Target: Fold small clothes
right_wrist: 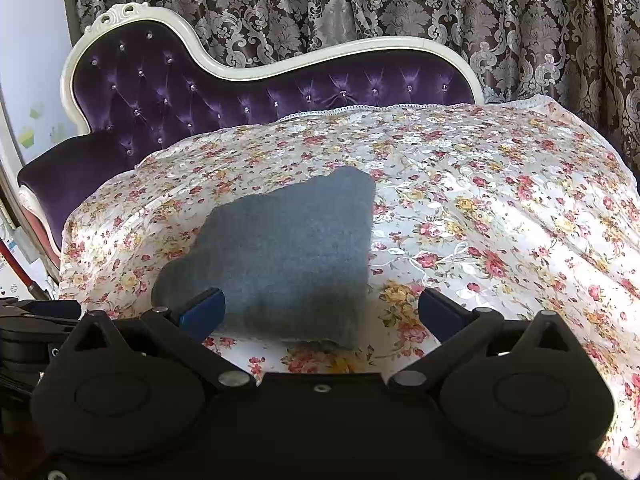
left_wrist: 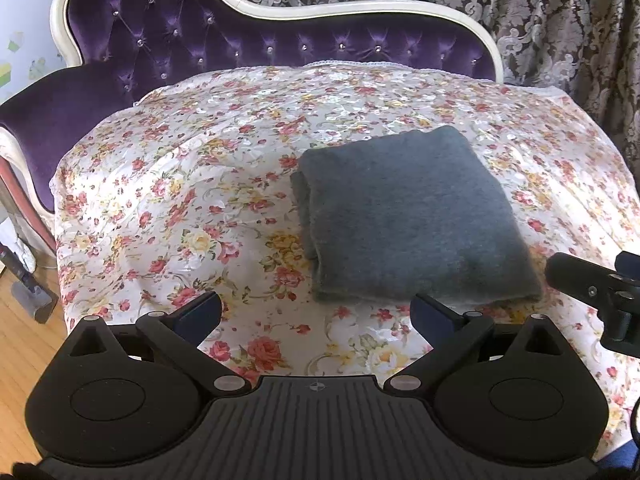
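A grey knitted garment (left_wrist: 412,216) lies folded into a thick square on the floral sheet (left_wrist: 192,184). In the right wrist view the grey garment (right_wrist: 288,256) sits just ahead of the jaws, left of centre. My left gripper (left_wrist: 316,312) is open and empty, hovering just short of the garment's near edge. My right gripper (right_wrist: 322,312) is open and empty, above the garment's near edge. Part of the right gripper (left_wrist: 600,288) shows at the right edge of the left wrist view, beside the garment's near right corner.
The floral sheet covers a purple tufted chaise (left_wrist: 224,40) with a white frame (right_wrist: 256,72). Patterned curtains (right_wrist: 400,4) hang behind. Wooden floor (left_wrist: 24,340) and some items stand at the left. The sheet drops off at the right edge (right_wrist: 600,240).
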Demonstrator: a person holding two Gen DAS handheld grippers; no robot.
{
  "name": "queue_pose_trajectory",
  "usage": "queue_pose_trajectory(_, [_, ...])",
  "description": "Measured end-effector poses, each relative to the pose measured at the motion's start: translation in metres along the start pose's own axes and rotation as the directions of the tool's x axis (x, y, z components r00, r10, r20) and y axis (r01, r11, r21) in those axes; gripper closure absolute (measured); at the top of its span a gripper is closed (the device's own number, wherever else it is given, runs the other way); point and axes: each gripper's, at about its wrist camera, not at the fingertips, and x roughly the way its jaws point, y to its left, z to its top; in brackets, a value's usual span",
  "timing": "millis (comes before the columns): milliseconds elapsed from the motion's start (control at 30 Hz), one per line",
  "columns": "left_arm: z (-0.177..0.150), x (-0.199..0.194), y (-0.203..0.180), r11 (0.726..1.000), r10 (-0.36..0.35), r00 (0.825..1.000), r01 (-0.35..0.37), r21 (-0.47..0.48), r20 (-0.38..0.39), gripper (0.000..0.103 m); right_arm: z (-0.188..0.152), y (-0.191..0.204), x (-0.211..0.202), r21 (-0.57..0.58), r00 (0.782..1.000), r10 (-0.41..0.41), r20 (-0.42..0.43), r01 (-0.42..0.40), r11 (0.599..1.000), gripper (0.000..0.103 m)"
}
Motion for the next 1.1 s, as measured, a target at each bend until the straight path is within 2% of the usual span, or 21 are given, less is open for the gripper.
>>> queue_pose_trajectory(1100, [0.002,0.018,0.003,1.0,-0.004,0.999,0.004,-0.008,-0.041,0.001,-0.003,-0.004,0.021,0.022,0.997,0.01,-0.075,-0.008,1.0,0.0])
